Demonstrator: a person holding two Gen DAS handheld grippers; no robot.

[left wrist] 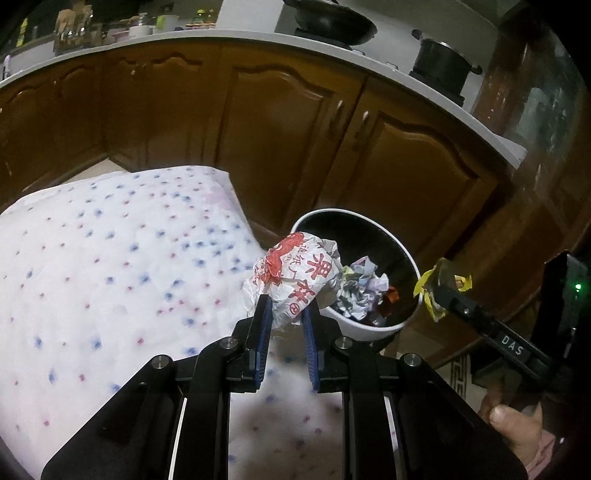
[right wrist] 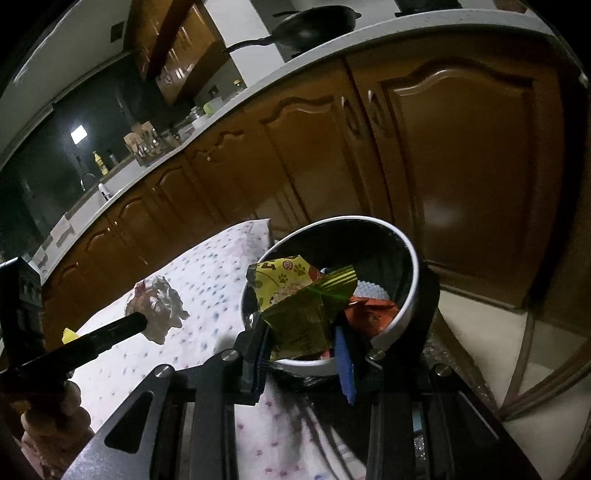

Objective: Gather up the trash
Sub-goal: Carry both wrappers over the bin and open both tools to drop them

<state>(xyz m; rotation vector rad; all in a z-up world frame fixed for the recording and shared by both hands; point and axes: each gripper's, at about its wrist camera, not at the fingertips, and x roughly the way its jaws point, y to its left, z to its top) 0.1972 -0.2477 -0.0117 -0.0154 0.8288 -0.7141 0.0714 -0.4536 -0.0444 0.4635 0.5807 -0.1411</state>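
My left gripper is shut on a crumpled white paper ball with red print, held over the table edge just left of the trash bin. The bin is white outside and dark inside, with several crumpled papers and wrappers in it. In the right wrist view my right gripper is shut on a yellow-green snack wrapper, held above the bin's near rim. The left gripper with its paper ball shows at the left there. The right gripper appears right of the bin.
A white cloth with blue and red dots covers the table. Brown wooden cabinet doors stand close behind the bin, under a white counter that carries a black wok and a pot. Pale floor lies to the right.
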